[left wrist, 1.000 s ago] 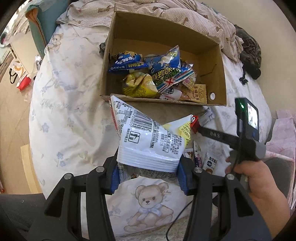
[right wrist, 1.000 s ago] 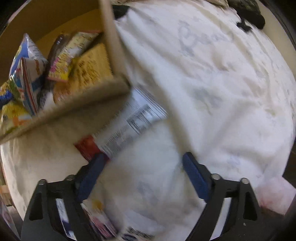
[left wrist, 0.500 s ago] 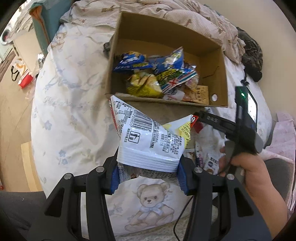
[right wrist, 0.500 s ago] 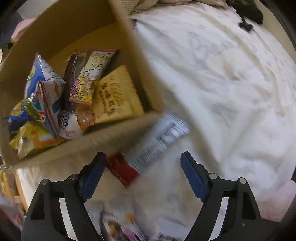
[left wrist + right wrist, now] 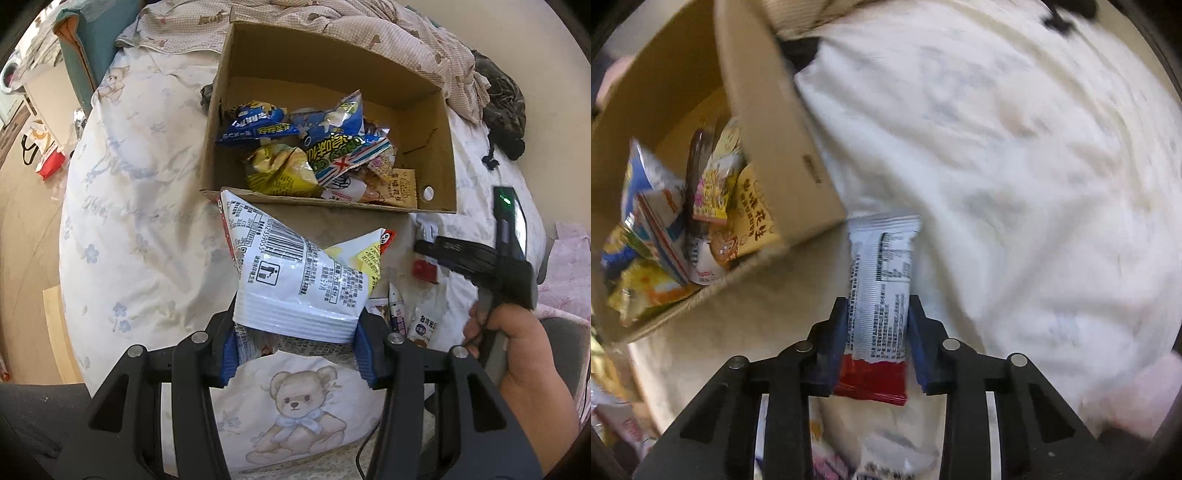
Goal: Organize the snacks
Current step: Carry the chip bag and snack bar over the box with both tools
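Note:
My left gripper (image 5: 295, 343) is shut on the bottom edge of a white chip bag (image 5: 295, 280) with a barcode, held up in front of the cardboard box (image 5: 448, 155). Several snack bags (image 5: 317, 155) lie inside the box. In the right wrist view my right gripper (image 5: 877, 328) is closing, and its blue pads press both sides of a white snack bar with a red end (image 5: 882, 266), just off the box's near corner (image 5: 775, 147). The left wrist view shows the right gripper (image 5: 424, 249) low over the bed, held by a hand (image 5: 517, 339).
Loose small snack packets (image 5: 406, 314) lie on the bear-print duvet (image 5: 295, 402) right of the chip bag. A crumpled checked blanket (image 5: 369, 33) and a dark cloth (image 5: 502, 110) lie behind the box. The bed drops to the floor at left, where a red-and-white bag (image 5: 44, 155) sits.
The right gripper, wide open before, has swung over the white-and-red bar and closed on it. The left gripper has kept still with the chip bag.

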{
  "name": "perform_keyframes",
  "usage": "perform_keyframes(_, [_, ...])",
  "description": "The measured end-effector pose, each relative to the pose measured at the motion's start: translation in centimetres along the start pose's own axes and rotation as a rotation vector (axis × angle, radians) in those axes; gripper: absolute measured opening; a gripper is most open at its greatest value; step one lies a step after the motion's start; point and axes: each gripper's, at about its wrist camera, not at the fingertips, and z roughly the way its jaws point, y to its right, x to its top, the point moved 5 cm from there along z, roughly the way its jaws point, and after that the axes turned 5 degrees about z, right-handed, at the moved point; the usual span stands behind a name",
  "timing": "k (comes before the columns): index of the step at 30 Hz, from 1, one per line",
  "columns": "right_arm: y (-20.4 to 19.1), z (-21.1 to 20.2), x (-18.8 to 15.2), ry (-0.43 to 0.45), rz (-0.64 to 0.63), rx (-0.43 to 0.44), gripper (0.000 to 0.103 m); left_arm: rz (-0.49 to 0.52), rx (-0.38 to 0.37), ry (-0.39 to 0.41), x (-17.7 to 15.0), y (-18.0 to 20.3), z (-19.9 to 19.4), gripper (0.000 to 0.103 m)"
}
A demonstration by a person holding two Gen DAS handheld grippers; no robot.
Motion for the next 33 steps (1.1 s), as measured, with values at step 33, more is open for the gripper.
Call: perform_keyframes(33, [-11.8, -15.2, -5.3, 0.245, -0.315, 0.506, 0.032, 0.067, 0.287, 0.237, 3.3, -2.6, -3.9, 0.047])
